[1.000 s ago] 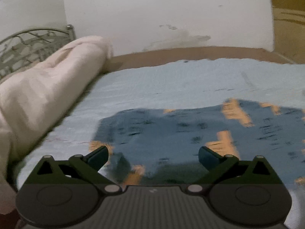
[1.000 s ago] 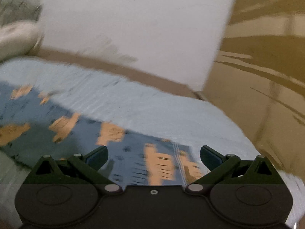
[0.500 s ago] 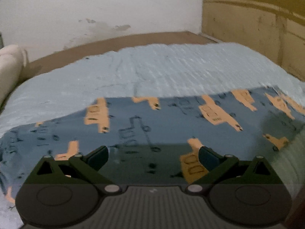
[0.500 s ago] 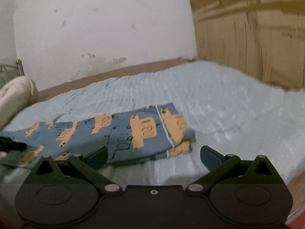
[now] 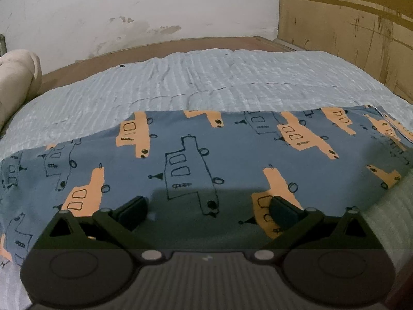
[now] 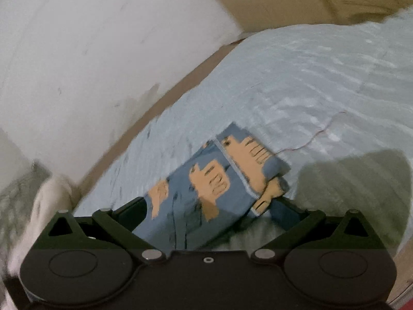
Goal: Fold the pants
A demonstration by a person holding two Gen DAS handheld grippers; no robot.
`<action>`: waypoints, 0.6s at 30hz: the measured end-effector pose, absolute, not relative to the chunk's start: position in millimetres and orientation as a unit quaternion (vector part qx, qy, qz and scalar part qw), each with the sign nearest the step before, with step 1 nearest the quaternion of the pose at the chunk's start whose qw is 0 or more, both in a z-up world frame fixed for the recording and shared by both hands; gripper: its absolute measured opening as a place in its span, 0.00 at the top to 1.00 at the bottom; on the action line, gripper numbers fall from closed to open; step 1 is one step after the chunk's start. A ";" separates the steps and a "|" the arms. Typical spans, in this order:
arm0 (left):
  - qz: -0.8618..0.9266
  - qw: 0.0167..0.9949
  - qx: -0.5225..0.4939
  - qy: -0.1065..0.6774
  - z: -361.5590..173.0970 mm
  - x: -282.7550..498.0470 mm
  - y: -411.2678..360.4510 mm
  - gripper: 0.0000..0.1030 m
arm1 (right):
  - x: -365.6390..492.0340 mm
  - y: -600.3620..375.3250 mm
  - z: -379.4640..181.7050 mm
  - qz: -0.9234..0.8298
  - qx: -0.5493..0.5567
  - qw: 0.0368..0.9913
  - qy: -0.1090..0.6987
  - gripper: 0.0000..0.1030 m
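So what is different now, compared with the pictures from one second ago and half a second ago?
The right gripper has swung toward the hem end of the pants and tilted; the left gripper has moved in closer over the pants. Both remain open and hold nothing, and the pants remain flat on the bed.

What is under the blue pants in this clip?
The pants lie on a light blue ribbed bedspread, visible around them. Whatever is directly beneath the fabric is covered.
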State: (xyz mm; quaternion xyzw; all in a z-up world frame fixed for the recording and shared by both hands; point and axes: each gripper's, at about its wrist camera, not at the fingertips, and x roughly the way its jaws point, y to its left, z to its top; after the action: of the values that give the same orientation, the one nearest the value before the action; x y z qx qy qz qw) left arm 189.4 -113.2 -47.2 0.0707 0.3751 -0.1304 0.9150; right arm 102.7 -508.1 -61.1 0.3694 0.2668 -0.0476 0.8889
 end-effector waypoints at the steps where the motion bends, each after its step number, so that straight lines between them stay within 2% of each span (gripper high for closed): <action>1: -0.130 0.915 0.070 0.376 -47.2 189.9 -113.2 0.00 | 101.6 -507.3 -61.2 -0.058 0.378 0.887 0.258 0.03; 4: -0.131 0.914 0.068 0.377 -47.2 190.7 -113.0 0.00 | 100.7 -504.5 -60.9 -0.082 0.392 0.885 0.239 0.07; 7: -0.131 0.914 0.067 0.378 -46.9 191.3 -113.4 0.00 | 97.8 -503.6 -62.9 -0.113 0.403 0.880 0.222 0.19; 10: -0.129 0.912 0.054 0.386 -42.7 195.2 -113.3 0.01 | 97.0 -507.0 -65.4 -0.148 0.422 0.869 0.210 0.38; 12: -0.135 0.910 0.034 0.390 -37.4 200.1 -110.9 0.01 | 97.7 -508.7 -66.2 -0.169 0.425 0.865 0.208 0.61; 15: -0.160 0.910 0.000 0.382 -27.5 205.3 -107.2 0.01 | 101.4 -506.4 -66.5 -0.191 0.409 0.867 0.211 0.72; 18: -0.180 0.911 -0.024 0.371 -19.5 206.9 -105.8 0.01 | 107.5 -490.9 -59.0 -0.200 0.336 0.896 0.211 0.82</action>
State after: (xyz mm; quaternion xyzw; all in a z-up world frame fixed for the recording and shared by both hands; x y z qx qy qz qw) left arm 206.9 -105.8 -19.5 -0.0238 0.3708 -0.1801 0.9108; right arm 107.5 -490.9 -59.0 0.3363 0.2111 -0.2004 0.8957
